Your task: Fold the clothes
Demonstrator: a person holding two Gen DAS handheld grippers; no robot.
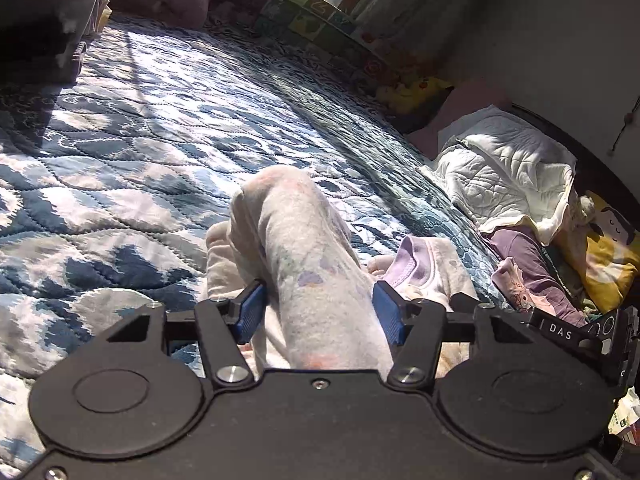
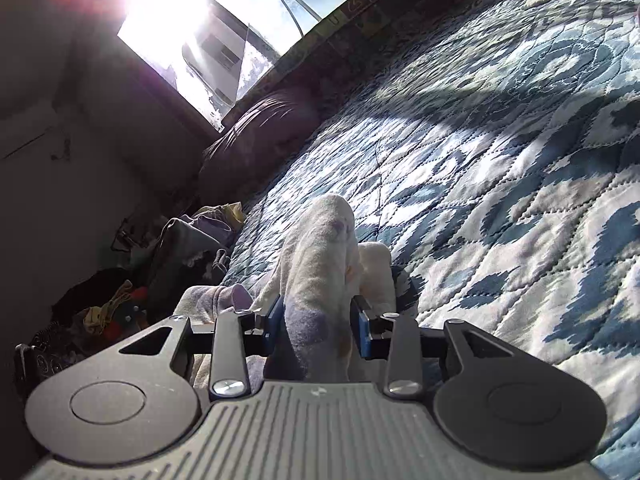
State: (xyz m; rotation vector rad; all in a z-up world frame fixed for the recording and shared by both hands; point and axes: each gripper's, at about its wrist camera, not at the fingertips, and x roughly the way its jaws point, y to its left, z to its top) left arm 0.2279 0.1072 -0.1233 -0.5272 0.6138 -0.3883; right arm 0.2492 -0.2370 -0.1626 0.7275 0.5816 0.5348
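Left claw [image 1: 320, 312]: blue pads closed on a bunched fold of the pale printed garment [image 1: 304, 248], lifted above the blue-and-white quilt [image 1: 140, 152] on the bed. Right claw [image 2: 318, 322]: pads clamped on another bunch of the same garment [image 2: 320, 256], also above the quilt [image 2: 500, 180]. White blanket [image 1: 508, 168] lies off the quilt's far edge.

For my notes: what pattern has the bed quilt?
Blue and white blotchy print on the quilt, clearest in the right wrist view.
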